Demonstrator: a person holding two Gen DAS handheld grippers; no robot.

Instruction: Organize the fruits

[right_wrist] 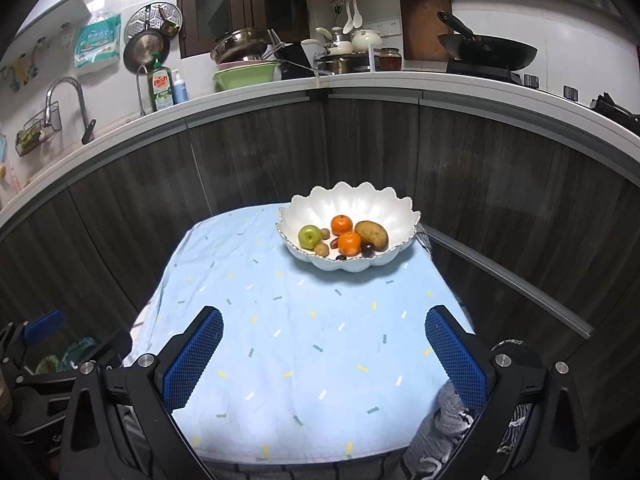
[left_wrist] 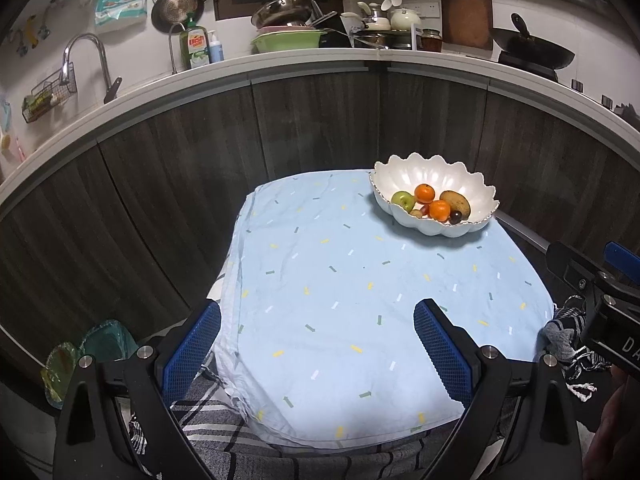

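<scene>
A pale blue cloth [right_wrist: 304,344] covers the table; the fruit bowl [right_wrist: 348,210] sits at its far edge, before kitchen cabinets [right_wrist: 256,160]. Both the left gripper [left_wrist: 318,354] and the right gripper [right_wrist: 324,358] are spread apart, holding nothing.

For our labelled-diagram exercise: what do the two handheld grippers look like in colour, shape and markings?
The left gripper and the right gripper look the same: black angular frames with silver round bolts. Each has two flat fingers faced with blue mesh-textured pads. The right gripper's body bears white lettering, cut off at the frame edge.

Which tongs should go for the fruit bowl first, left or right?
Right, probably. The bowl sits nearly dead ahead of the right tongs; from the left tongs it lies off to the right. Both open, empty.
</scene>
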